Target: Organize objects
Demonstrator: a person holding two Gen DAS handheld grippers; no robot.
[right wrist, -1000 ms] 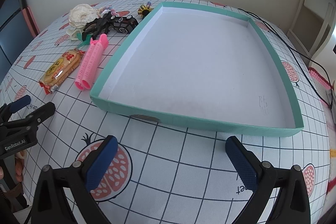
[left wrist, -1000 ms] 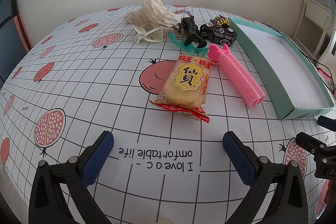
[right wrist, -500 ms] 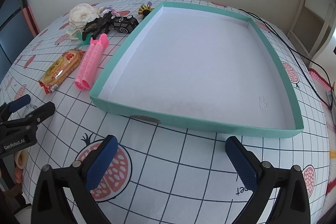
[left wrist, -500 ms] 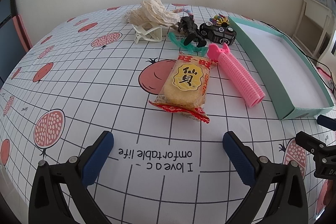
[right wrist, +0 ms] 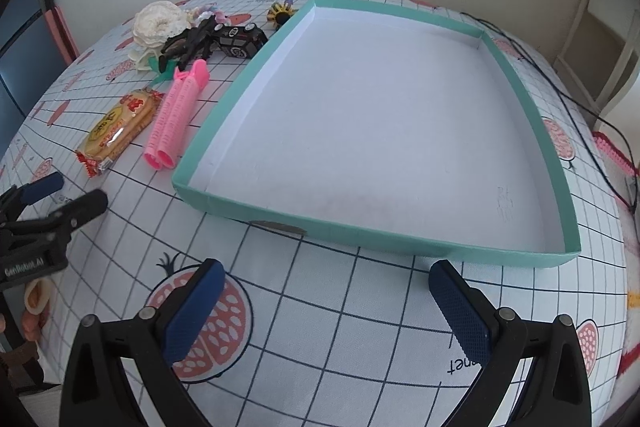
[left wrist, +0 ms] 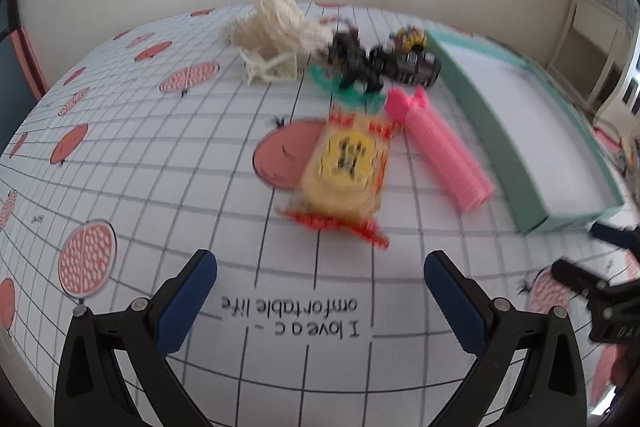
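We are holding the left gripper (left wrist: 320,291) spread wide and gripping nothing, facing the yellow crinkly-wrapped snack packet (left wrist: 344,167) lying beside the pink ribbed hair roller (left wrist: 444,151); light, slippery film, probably best pinched across its middle.

The tablecloth (right wrist: 320,327) is white with a dark grid and pink-red pomegranate prints, plus black lettering; the tray (right wrist: 400,245) at centre frame has teal walls and a plain white floor; at upper left, the hair roller (right wrist: 174,123) is bright pink; the snack packet (right wrist: 116,131) is yellow with red ends; the toy car (right wrist: 240,39) is black; the lace scrunchie (right wrist: 160,23) is cream; both grippers carry blue textured pads (right wrist: 192,311) on black frames.
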